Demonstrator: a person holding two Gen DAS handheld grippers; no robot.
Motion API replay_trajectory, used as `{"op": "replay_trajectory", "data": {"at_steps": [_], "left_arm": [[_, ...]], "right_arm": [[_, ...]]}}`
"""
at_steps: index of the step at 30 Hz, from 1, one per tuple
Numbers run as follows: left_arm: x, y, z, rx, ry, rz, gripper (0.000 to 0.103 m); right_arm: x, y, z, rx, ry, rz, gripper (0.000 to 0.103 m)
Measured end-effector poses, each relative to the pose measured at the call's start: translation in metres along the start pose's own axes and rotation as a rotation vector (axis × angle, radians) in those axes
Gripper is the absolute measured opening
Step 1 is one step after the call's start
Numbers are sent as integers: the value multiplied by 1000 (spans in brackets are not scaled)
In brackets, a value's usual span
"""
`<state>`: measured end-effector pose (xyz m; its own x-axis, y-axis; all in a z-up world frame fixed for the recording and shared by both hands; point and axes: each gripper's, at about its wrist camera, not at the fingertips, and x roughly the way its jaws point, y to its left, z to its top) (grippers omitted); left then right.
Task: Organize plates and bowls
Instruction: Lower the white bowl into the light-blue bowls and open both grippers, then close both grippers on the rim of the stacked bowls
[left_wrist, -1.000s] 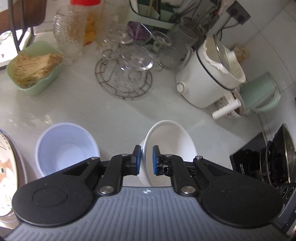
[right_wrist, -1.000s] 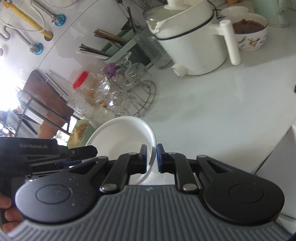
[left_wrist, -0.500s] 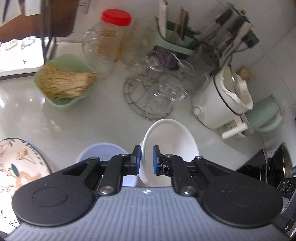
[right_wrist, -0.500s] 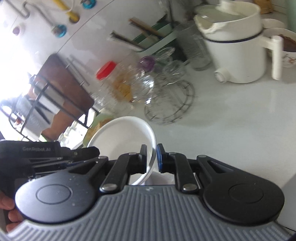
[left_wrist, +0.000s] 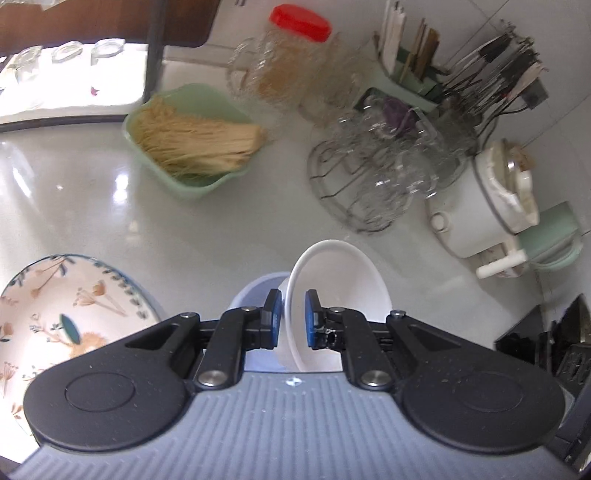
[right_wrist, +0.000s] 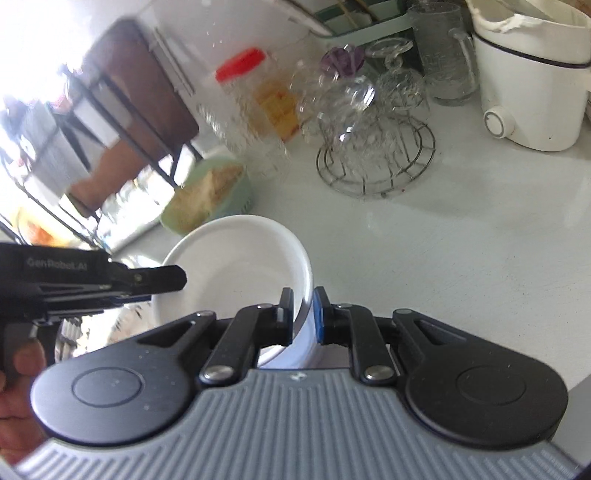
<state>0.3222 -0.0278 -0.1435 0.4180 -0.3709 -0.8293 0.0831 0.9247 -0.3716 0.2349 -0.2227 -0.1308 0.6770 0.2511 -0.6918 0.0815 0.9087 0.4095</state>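
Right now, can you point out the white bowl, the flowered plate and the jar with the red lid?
White bowl (left_wrist: 343, 280): left wrist view, on its inner wall.
Flowered plate (left_wrist: 55, 306): left wrist view, on its painted face.
Jar with the red lid (left_wrist: 300, 19): left wrist view, on the lid.

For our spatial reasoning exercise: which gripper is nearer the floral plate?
Left. The left gripper is just beside the plate; the right gripper holds the bowl's far side.

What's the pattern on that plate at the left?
The plate is cream with painted flowers and leaves and a dark-dashed rim, clearest in the left wrist view.
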Motion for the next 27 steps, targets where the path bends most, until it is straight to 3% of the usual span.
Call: {"op": "replay_trajectory", "data": {"at_steps": [10, 14, 16, 17, 19, 21, 27], "left_arm": [[7, 20, -10, -38, 8, -4, 14], [11, 25, -11, -50, 14, -12, 14], [13, 29, -11, -65, 17, -46, 14], [14, 32, -11, -79, 17, -70, 20], [14, 36, -11, -98, 8, -80, 33], [14, 36, -11, -94, 3, -63, 38], [13, 38, -14, -84, 15, -44, 38]], "right_arm": [[13, 23, -10, -119, 36, -71, 16], [15, 20, -10, -95, 46, -67, 16], [15, 18, -8, -75, 56, -56, 27], [13, 17, -6, -74, 45, -60, 42], [7, 18, -5, -109, 6, -73, 50], [5, 16, -4, -123, -4, -87, 48], [31, -14, -1, 12, 83, -74, 48]]}}
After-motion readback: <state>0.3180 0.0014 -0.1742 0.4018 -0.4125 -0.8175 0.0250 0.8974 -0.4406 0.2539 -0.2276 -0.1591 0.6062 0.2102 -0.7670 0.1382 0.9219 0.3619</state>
